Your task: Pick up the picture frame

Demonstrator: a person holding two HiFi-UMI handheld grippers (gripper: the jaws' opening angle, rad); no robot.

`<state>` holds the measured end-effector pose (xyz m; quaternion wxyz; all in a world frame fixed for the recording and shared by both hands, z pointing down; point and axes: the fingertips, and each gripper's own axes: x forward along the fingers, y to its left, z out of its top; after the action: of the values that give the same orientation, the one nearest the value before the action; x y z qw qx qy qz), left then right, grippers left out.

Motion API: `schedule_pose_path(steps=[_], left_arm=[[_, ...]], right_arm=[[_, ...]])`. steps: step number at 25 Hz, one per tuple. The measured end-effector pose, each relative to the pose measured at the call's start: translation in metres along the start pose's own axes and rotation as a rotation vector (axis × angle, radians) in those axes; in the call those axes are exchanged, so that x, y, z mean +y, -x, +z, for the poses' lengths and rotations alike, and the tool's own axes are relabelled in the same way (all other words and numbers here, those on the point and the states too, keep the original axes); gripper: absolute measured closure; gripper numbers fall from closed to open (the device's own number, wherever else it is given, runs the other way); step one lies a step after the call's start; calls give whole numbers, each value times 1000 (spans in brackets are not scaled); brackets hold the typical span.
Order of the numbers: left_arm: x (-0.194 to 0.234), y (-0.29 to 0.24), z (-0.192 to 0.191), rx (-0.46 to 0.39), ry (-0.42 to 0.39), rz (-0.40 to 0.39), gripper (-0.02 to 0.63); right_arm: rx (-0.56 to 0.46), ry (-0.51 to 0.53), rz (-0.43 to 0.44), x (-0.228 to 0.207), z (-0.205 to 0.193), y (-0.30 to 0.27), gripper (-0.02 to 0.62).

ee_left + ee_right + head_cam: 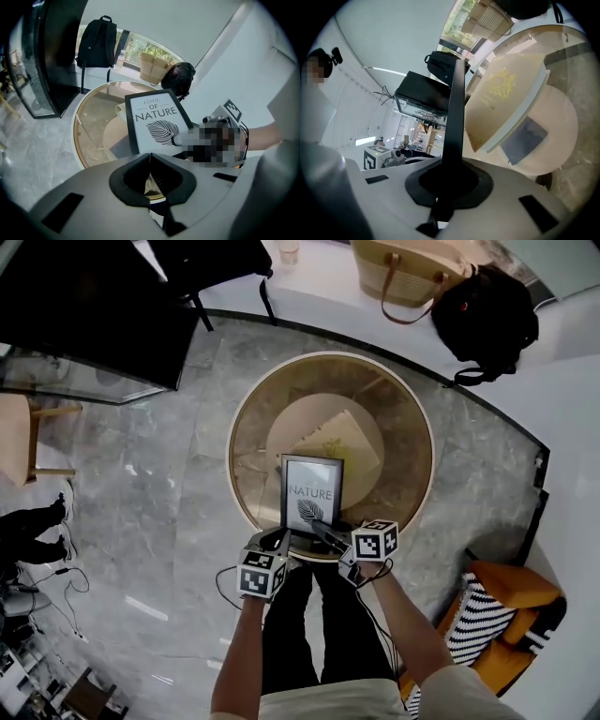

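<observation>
A round glass table (401, 407) stands on a grey marble floor (131, 484). Beyond its far edge, a black backpack (487, 320) and a woven tote (403, 268) sit on a white ledge (319, 287).

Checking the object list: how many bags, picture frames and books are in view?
Bags: 3 (backpack, woven tote, black bag)
Picture frames: 1
Books: 1
Total: 5

Bright daylight, soft shadows; fisheye edges dark, warped.
</observation>
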<state>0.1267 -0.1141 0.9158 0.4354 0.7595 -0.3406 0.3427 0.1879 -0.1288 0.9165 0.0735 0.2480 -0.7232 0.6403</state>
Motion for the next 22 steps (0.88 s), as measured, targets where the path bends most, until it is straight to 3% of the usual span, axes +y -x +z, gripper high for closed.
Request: schedule_pose_path(steps=[11, 22], left_arm=[[-12, 87, -6, -81, -9, 8, 586], [-24, 187, -15, -205, 68, 32, 586]], right_arm=[[-64, -10, -81, 70, -32, 25, 554], [-112, 24, -142, 155, -46, 52, 554]])
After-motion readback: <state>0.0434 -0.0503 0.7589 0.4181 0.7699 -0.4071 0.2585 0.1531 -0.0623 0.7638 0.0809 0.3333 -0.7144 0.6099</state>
